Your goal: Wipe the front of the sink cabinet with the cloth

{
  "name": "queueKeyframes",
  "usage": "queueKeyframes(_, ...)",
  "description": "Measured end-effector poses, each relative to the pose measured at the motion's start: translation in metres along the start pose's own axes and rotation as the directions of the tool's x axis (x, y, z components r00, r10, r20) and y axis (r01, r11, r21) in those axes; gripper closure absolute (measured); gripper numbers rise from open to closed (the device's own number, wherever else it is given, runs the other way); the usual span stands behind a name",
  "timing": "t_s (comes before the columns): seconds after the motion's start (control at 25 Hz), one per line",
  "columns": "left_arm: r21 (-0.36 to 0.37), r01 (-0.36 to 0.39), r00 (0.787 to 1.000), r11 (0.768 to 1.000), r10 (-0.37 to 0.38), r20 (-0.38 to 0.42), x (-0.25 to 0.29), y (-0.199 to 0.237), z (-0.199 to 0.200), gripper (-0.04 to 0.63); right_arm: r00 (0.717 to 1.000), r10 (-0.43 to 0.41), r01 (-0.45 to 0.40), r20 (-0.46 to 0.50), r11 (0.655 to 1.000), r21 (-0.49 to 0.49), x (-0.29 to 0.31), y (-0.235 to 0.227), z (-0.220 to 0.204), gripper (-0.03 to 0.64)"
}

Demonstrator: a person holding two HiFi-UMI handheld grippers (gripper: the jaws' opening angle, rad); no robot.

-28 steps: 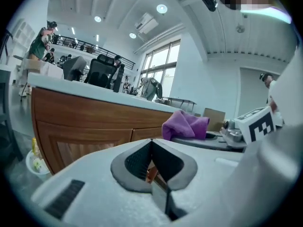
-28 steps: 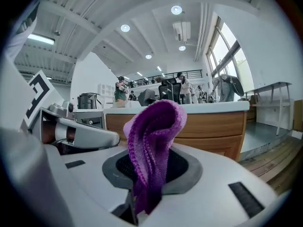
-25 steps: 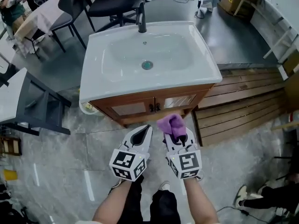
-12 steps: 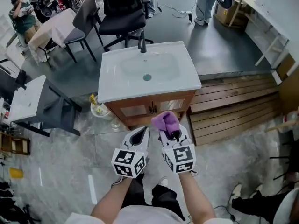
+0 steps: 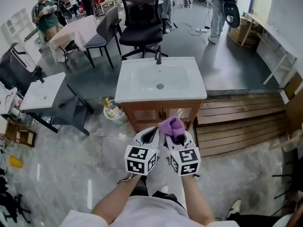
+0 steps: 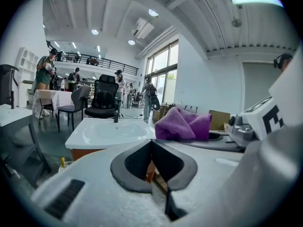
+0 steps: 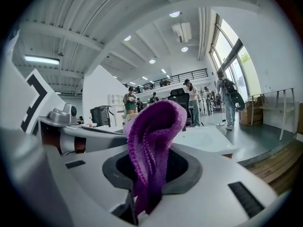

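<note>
The head camera is looking from high above and steeply down, so the left tool (image 5: 150,132) and the right tool (image 5: 176,136) are sitting low in its frame, with the sink (image 5: 161,82) further ahead. The left tool's camera is riding close behind its own jaws and facing almost level toward the sink. The right tool's camera is facing the same way, with the purple cloth (image 7: 151,145) very near the lens. All three views are sharing the sink, the cloth and the black chair (image 5: 142,13).

Your left gripper (image 5: 149,136) is closed and empty; your right gripper (image 5: 177,137) clamps a purple fleecy cloth (image 5: 171,126), held side by side.
</note>
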State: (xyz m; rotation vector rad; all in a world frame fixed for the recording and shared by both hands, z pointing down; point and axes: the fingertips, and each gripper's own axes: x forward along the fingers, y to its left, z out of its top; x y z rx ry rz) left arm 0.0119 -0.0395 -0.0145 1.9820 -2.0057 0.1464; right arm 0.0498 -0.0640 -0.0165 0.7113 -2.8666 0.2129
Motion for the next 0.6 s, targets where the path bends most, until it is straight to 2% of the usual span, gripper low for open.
queueKeyframes(0.36, -0.035, -0.054, 0.998, 0.998, 0.054, 0.021, -0.023, 0.012, -0.007, 0.589, 0.998, 0.059, -0.059, -0.005, 0.997, -0.052, -0.008, 0.030, 0.001, 0.529)
queueKeyframes(0.6, -0.011, -0.067, 0.997, 0.998, 0.067, 0.028, -0.024, -0.014, -0.017, 0.590, 0.997, 0.077, -0.077, 0.006, 0.995, -0.066, -0.025, 0.025, -0.009, 0.529)
